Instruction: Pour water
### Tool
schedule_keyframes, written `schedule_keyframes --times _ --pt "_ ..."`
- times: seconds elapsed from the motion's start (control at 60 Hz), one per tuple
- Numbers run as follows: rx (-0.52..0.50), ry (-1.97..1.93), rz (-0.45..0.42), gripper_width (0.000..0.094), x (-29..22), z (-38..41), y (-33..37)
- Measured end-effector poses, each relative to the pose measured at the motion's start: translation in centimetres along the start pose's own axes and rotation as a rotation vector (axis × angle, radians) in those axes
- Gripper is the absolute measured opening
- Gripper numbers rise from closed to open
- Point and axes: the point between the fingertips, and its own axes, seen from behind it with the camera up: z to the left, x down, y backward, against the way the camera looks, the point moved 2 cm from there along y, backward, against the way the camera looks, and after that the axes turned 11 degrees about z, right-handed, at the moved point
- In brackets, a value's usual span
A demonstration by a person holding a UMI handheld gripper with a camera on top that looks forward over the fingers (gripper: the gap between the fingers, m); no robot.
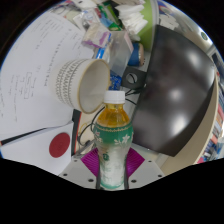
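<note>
The bottle (113, 140) with a white cap and green label stands up tall between the jaws, which squeeze it from both sides. Just past its cap, a little to the left, a white paper cup (83, 83) lies tipped on the surface (35, 95), mouth toward the bottle. To pour, the bottle must lean forward and left.

- This looks like an office or study desk, crowded with work things.
- A whiteboard (35, 85) covered in handwritten notes lies on one side.
- A large dark monitor (180, 90) takes up the other side.
- Cables (135, 80) run between them.
- Farther back, a heap of packets and boxes (115, 20) clutters the desk.
</note>
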Motion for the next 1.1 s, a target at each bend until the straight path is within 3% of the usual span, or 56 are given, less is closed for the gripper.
schedule_keyframes --times 0.233,0.35,0.45,0.6,0.883,1.1 --pt "-0.307 -0.818 -0.064 0.0315 1.7 -2.5 2.8" --pt "-0.498 -1.267 -0.177 0.0318 2.6 -4.2 3.1" --pt "-0.625 -1.611 -0.221 0.0316 3.7 -4.5 2.8" --pt "-0.629 -1.759 -0.234 0.0315 5.5 -2.2 0.3" --pt "-0.640 -1.745 -0.218 0.0315 2.7 4.5 -2.3" --pt "-0.587 -1.756 -0.238 0.0334 2.6 5.6 -2.4"
